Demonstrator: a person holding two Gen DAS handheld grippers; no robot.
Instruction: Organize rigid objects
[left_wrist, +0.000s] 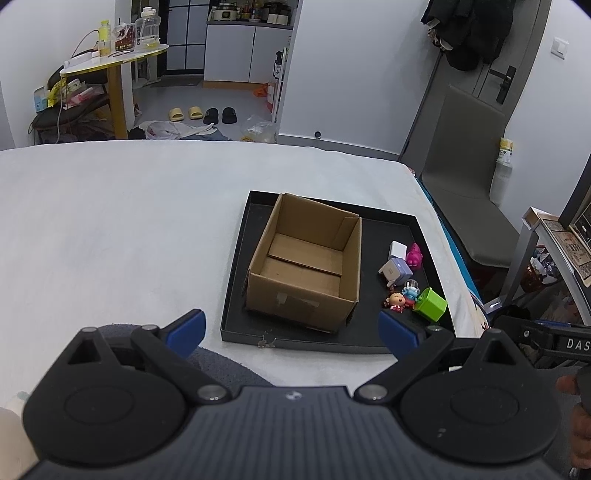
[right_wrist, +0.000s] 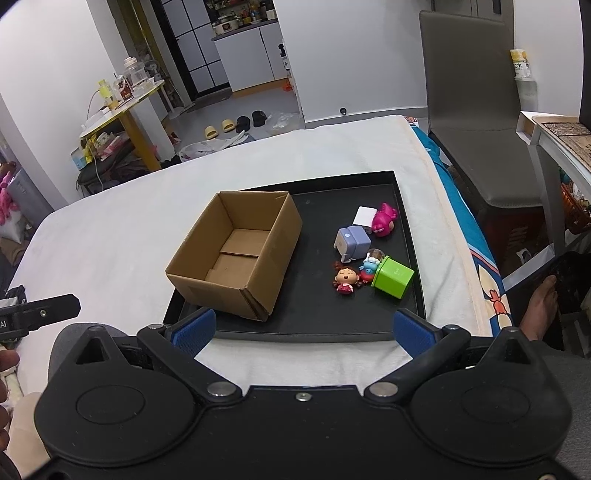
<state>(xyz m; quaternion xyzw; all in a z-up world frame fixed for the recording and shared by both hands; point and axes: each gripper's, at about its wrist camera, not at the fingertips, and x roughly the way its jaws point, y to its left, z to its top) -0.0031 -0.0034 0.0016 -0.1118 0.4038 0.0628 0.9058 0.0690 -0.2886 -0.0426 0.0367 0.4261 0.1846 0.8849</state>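
1. Setup: black tray (right_wrist: 408, 236) sits on a white-covered surface (right_wrist: 110, 229); open cardboard box (right_wrist: 236, 254) stands on the tray's left half, flaps up, inside bare as far as either view shows.
2. Task items all lie loose on the tray, right of the box, apart from it: green cube (right_wrist: 392, 277) tipped on its side, red-dress doll figure (right_wrist: 345, 278), small blue figure (right_wrist: 370, 265) wedged between doll and cube, lavender boxy gadget (right_wrist: 352, 240), white block (right_wrist: 365, 217), pink monster toy (right_wrist: 384, 218) touching the white block.
3. Left gripper (left_wrist: 291, 330): released, blue pads wide apart, nothing between them; hovers short of the tray's near edge, lined up roughly with the box.
4. Right gripper (right_wrist: 304, 328): also released and empty, held near the tray's front edge, toys ahead and slightly right.
5. Progress: looks like the very start. Nothing in the box, six pieces left to move, assuming the box is the target.
6. Likely first pick: doll or green cube, nearest the right gripper.
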